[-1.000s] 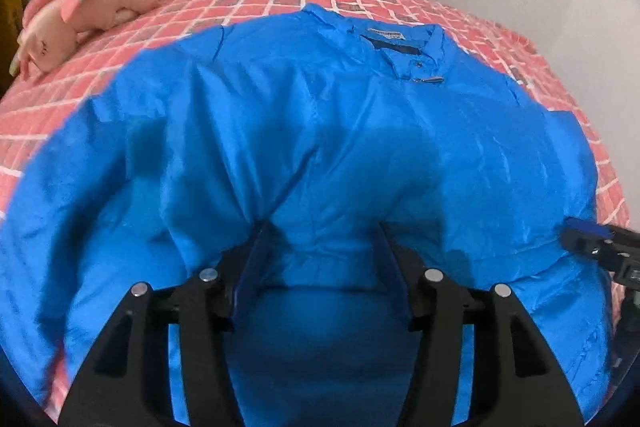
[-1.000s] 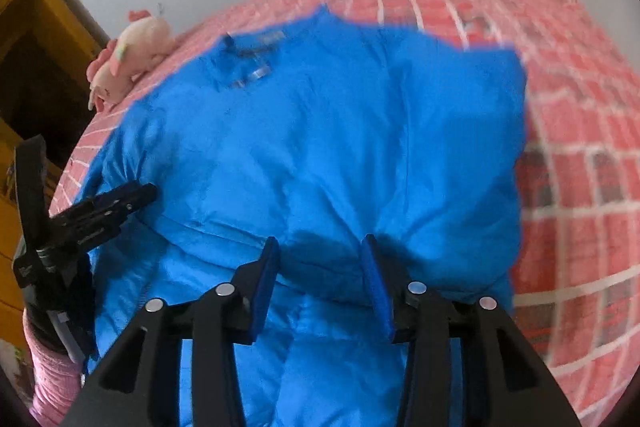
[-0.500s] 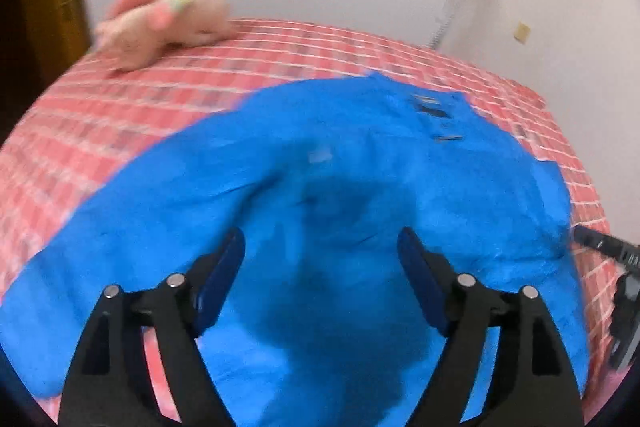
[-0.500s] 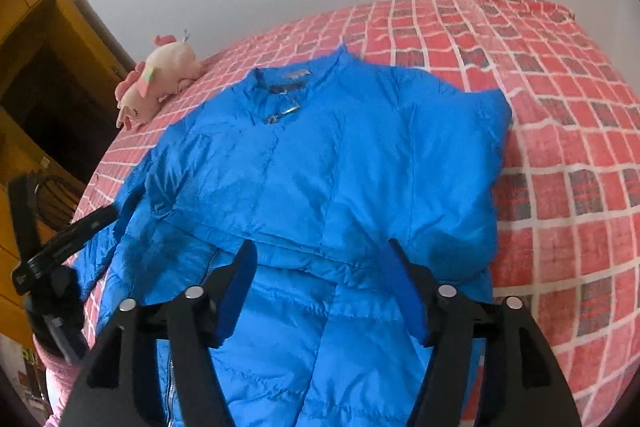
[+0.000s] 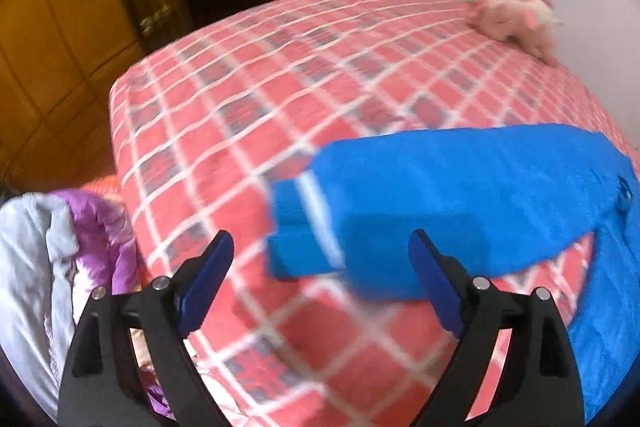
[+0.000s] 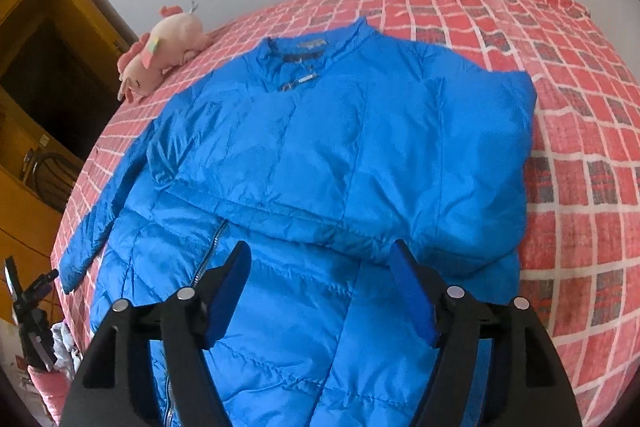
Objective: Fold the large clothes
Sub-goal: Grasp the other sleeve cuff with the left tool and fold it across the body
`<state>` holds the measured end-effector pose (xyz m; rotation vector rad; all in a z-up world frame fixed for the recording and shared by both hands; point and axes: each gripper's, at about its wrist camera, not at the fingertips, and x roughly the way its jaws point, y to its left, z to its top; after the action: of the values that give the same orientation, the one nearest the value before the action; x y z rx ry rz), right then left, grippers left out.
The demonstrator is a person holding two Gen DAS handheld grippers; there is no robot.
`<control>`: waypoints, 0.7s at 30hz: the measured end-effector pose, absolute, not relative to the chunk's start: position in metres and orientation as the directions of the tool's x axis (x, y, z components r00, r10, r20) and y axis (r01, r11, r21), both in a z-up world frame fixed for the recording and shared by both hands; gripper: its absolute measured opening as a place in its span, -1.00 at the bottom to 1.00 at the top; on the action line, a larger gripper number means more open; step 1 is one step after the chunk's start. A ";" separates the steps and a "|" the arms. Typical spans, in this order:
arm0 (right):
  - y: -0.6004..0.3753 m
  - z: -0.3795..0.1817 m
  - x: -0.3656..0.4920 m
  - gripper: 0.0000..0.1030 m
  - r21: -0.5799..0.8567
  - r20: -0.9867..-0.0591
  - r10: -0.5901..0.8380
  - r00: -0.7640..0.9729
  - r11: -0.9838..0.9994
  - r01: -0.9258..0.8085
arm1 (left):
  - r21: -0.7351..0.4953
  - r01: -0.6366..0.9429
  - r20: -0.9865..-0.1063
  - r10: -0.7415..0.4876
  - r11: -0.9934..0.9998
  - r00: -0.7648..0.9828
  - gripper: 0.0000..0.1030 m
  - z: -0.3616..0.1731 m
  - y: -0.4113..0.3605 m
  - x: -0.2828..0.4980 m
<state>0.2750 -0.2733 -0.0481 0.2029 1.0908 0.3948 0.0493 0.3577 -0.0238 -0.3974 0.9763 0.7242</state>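
Jacket: blue puffer jacket [image 6: 320, 163] lay front-up on the red checked bedspread [image 6: 580, 107], collar toward the pink plush toy [image 6: 160, 61].
Left wrist view: left gripper [image 5: 320, 267] hung over the bed's side, jaws just opened wide, nothing between them; the jacket's outstretched left sleeve [image 5: 440, 195] lay flat ahead, cuff nearest, picture blurred.
Beside the bed: a purple and grey garment [image 5: 68, 247] sat heaped low at the left.
Right wrist view: right gripper [image 6: 320, 291] hovered above the jacket's lower front, jaws just parted, released, no cloth pinched.
Fold so far: the right side looked already turned in over the chest, leaving a straight edge; the left sleeve remained spread out.
Step in hand: I judged it the left-sleeve fold.
Next move: pinch the cuff cleanly, then carry it across the chest without dragging the body.
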 end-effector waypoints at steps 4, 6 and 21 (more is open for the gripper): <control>-0.273 -0.047 0.273 0.40 0.342 -0.821 0.402 0.404 0.915 -0.215 | -0.112 -0.716 -0.890 0.251 0.689 0.381 0.71 -0.045 0.380 0.053; -0.274 -0.046 0.272 0.41 0.341 -0.820 0.401 0.408 0.915 -0.214 | -0.143 -0.711 -0.892 0.222 0.689 0.395 0.72 -0.052 0.388 0.054; -0.278 -0.051 0.276 0.42 0.342 -0.829 0.393 0.398 0.919 -0.197 | -0.235 -0.676 -0.859 0.176 0.699 0.481 -0.44 -0.052 0.376 0.067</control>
<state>0.2757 -0.2775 -0.0512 0.2006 1.1011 0.3768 0.0666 0.3764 -0.0518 -0.6110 0.9319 0.5606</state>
